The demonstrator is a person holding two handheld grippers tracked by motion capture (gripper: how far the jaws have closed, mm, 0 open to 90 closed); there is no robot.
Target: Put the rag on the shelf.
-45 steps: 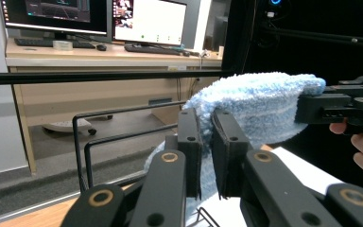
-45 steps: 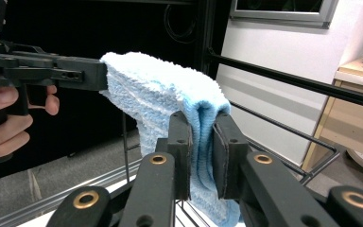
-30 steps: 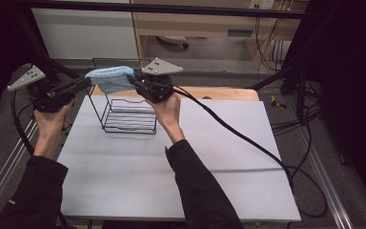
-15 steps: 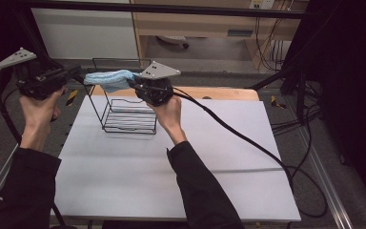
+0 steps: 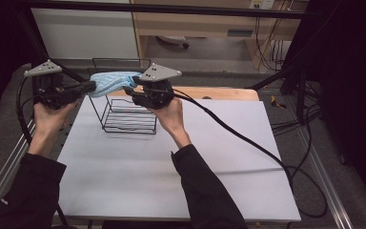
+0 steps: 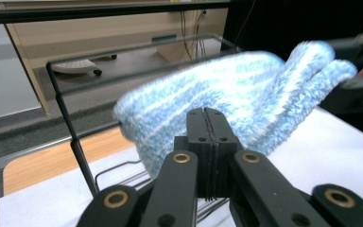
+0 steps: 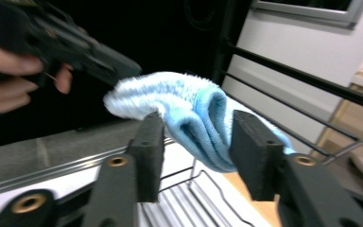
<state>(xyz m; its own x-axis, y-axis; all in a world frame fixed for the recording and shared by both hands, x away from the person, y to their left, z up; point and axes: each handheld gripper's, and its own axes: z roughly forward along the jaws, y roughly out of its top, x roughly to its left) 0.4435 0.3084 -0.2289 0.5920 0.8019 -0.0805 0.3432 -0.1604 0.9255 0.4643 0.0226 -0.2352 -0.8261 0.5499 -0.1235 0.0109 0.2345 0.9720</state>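
1. Since the earlier frame the left gripper (image 5: 88, 87) has lifted the blue cloth (image 5: 112, 82) slightly, and the right gripper (image 7: 196, 142) has just been opening, its jaws parted around the fold.
2. Left jaws pinch the cloth's edge shut; it hangs over the wire rack (image 5: 126, 114).
3. Step, likely: handover; next, draw the right gripper clear.
4. Count: one cloth; one rack; two grippers.

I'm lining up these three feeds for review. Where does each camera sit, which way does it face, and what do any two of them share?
High view: above the person's side, looking forward and down on the white table; both forearms and the left tongs and right tongs show.
Left gripper view: rides the left tongs, shut on the fluffy blue-and-white striped cloth.
Right gripper view: rides the right tongs, just opening around the cloth's fold; the other hand shows.
All share the cloth and the black wire basket.
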